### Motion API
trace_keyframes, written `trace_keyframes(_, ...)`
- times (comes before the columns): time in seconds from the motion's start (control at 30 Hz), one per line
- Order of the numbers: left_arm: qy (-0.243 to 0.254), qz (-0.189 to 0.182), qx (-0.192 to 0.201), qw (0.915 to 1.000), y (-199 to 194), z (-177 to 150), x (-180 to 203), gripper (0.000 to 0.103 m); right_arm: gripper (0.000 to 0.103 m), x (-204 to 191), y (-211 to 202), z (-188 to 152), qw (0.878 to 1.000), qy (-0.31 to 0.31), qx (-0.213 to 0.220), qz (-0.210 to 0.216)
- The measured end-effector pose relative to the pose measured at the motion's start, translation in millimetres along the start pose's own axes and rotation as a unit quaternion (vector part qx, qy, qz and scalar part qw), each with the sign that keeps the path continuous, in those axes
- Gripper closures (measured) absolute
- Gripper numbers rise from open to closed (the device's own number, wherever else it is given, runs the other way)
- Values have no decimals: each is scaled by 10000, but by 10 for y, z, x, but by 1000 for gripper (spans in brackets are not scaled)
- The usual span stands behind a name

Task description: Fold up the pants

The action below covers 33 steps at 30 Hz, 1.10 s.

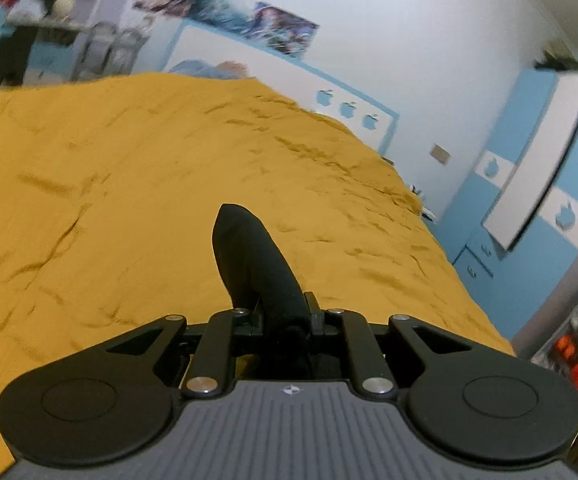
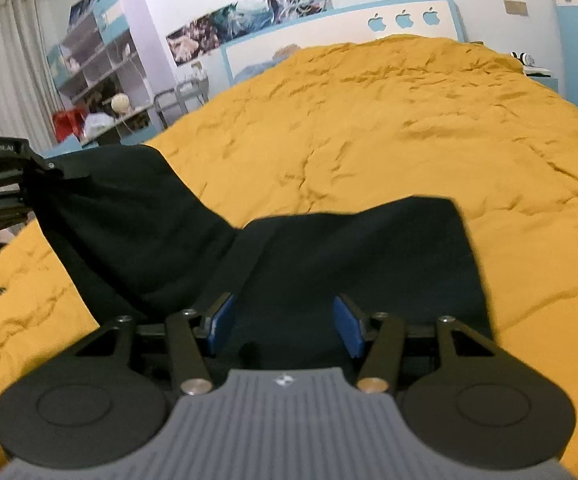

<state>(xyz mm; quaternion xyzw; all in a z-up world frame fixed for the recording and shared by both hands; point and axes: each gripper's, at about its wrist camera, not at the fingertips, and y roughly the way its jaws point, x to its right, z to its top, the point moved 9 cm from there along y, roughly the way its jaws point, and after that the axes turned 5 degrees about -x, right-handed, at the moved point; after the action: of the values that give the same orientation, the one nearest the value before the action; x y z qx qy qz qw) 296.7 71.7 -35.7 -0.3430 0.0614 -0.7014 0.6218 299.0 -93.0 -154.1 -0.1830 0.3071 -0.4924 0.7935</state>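
Two grippers work over the mustard bedspread (image 2: 409, 128). Left gripper (image 1: 279, 316) has its jaws pinched on a fold of the black pants (image 2: 329, 256), lifting it; right gripper (image 2: 281, 324) hovers above the pants, jaws spread.

- The left tongs (image 1: 281, 316) sit at six o'clock, closed on a fold of the black pants (image 1: 249, 264).
- The pinched cloth rises from between the fingers as a narrow dark tongue, leaning toward eleven o'clock.
- A bed with a wrinkled mustard-yellow bedspread (image 1: 129, 168) fills the middle and the nine o'clock side.
- A white headboard (image 1: 273, 76) with blue trim and three blue apple shapes runs from twelve toward two o'clock.
- Blurred posters (image 1: 225, 16) hang on the wall above it.
- A blue-and-white wardrobe (image 1: 537, 184) stands at three o'clock.
- Cluttered shelves (image 1: 45, 8) show at ten o'clock.
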Motion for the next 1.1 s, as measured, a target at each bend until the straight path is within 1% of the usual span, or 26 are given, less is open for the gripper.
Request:
trace_keyframes(0.1,531,118,16,9985,57,-12,323,88,51,209,-169,126,9997,157,126,121)
trace_keyframes(0.17,758,153,1,9970,112,-22,518,88,50,354,-236,210,9991,319,175,194)
trace_keyframes(0.27,1116,109,35,9937,168,-50,825,88,50,601,-256,314,9980,565,68,259)
trace_keyframes(0.37,1531,36,63,9882,221,-111,1144,88,50,829,-217,313,9981,589,-177,2)
trace_keyframes(0.47,1740,-43,68,9847,280,-165,1387,88,50,1077,-99,175,9944,728,-678,-368)
trace_keyframes(0.5,1807,-57,64,9835,302,-184,1462,88,50,1145,-48,103,9917,867,-869,-376)
trace_keyframes(0.53,1916,-79,64,9814,323,-212,1551,88,50,1186,3,28,9894,1007,-1002,-291)
trace_keyframes(0.57,2029,-98,72,9791,335,-247,1620,88,50,1194,29,-18,9887,1080,-1016,-199)
trace_keyframes(0.67,2467,-166,-59,9689,430,-436,1874,88,49,1143,44,-30,9897,1027,-999,-33)
trace_keyframes(0.73,2745,-246,-250,9610,540,-642,2029,88,49,1132,32,-41,9878,1193,-995,123)
trace_keyframes(0.8,3026,-253,-435,9518,639,-876,2108,88,58,1187,-5,-51,9850,1425,-949,213)
trace_keyframes(0.83,3192,-252,-536,9459,710,-1009,2136,88,59,1230,-34,-51,9826,1600,-905,268)
trace_keyframes(0.9,3453,-256,-758,9351,815,-1244,2143,88,60,1323,-109,-53,9768,1933,-824,409)
trace_keyframes(0.93,3594,-231,-927,9283,895,-1381,2116,88,60,1386,-150,-34,9745,2065,-761,438)
trace_keyframes(0.97,3682,-194,-1052,9236,949,-1487,2084,88,61,1448,-197,-22,9733,2142,-703,426)
trace_keyframes(1.03,3816,-176,-1201,9163,1031,-1664,2020,88,60,1556,-286,12,9719,2256,-563,378)
trace_keyframes(1.1,3885,-212,-1248,9127,1076,-1778,1979,88,59,1640,-342,43,9681,2427,-430,441)
